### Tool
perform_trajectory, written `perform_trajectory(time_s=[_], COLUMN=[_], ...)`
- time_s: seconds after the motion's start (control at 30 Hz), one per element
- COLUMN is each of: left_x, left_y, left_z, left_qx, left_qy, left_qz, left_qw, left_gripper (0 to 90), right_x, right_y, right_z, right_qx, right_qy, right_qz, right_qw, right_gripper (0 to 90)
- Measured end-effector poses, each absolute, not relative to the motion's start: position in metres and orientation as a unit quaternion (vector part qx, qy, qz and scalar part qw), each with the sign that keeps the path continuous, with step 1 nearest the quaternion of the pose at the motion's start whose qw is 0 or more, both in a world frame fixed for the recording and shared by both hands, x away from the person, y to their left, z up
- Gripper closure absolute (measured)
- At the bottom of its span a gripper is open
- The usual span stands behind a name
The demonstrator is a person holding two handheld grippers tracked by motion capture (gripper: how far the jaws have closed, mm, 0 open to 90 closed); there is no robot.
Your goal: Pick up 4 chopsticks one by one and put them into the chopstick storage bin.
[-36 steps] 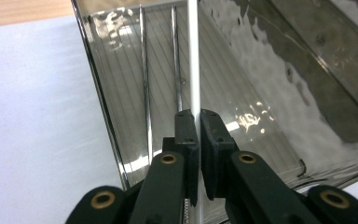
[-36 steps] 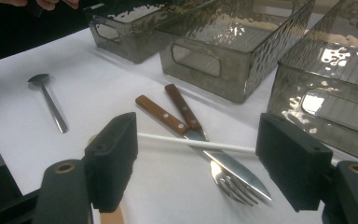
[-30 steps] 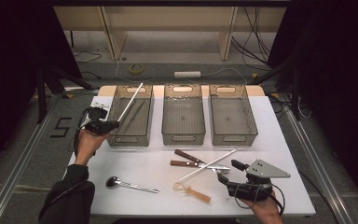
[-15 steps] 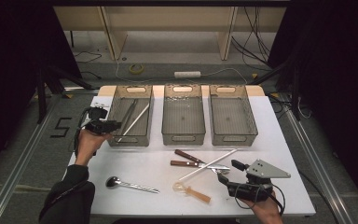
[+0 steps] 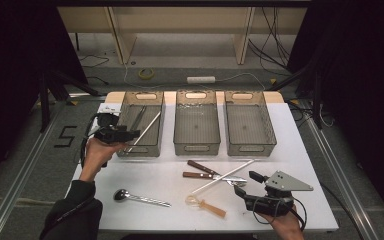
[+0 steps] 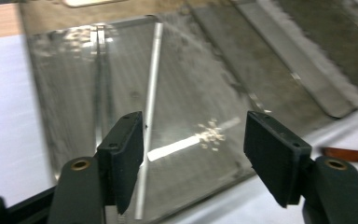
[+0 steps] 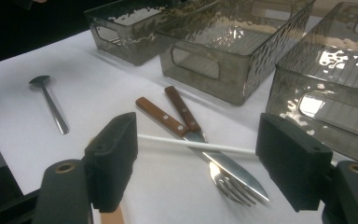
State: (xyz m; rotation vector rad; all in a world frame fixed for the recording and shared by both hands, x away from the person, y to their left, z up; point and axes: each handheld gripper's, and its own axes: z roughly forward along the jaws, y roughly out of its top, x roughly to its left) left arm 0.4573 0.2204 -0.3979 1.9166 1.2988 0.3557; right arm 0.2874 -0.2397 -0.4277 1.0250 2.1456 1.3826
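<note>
high view, left gripper (image 5: 132, 134): held in the person's left hand (image 5: 97, 152) at the near left corner of the left bin (image 5: 141, 150), jaws parted and just been opening, nothing between them.
high view, white stick (image 5: 147, 129): lies slanted inside the left bin beside a grey utensil (image 5: 137, 119) (type not clear at this size), free of the jaws.
high view, right gripper (image 5: 245, 185): low over the table (image 5: 145, 172) at the near right, jaws parted, empty.
high view, loose items: second white stick (image 5: 222, 176) across two brown-handled knives (image 5: 200, 170), a spoon (image 5: 141, 198) near left, a pale wooden-handled piece (image 5: 207, 205) near centre.
high view, other bins: middle bin (image 5: 196, 147) and right bin (image 5: 250, 149) stand beside the left one.
left gripper view, jaws: wide apart, pads bare; white stick (image 6: 150, 100) runs along the bin floor past the left pad, not gripped.
right gripper view, jaws: wide apart, nothing held (pads clear of the table).
right gripper view, table items: second white stick (image 7: 196, 144) lies over the knives (image 7: 168, 116) and a fork (image 7: 230, 186), between the pads but lower; spoon (image 7: 51, 100) well apart to the left.
</note>
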Motion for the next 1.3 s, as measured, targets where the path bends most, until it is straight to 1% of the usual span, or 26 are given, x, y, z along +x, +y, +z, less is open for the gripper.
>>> perform_trajectory(time_s=[0.2,0.43,0.7,0.97,1.3], left_x=[0.449,0.439,0.429,0.421,0.41], left_y=[0.208,0.198,0.179,0.159,0.138], left_z=[-0.401,-0.398,-0.399,-0.408,-0.409], left_qx=[0.768,0.775,0.796,0.806,0.818], left_qy=[0.493,0.478,0.45,0.434,0.415], left_qz=[0.134,0.129,0.121,0.096,0.088], left_qw=[0.386,0.393,0.387,0.39,0.389], left_gripper=[31.1,28.2,25.8,24.0,23.5], right_x=[0.287,0.287,0.287,0.287,0.287], right_y=[-0.24,-0.239,-0.239,-0.239,-0.239], right_z=[-0.428,-0.428,-0.427,-0.427,-0.428], right_qx=[0.366,0.365,0.364,0.364,0.365], right_qy=[0.766,0.767,0.766,0.767,0.767], right_qz=[0.491,0.489,0.491,0.49,0.488], right_qw=[0.196,0.197,0.197,0.198,0.198], right_gripper=[30.5,30.5,30.5,30.5,30.5])
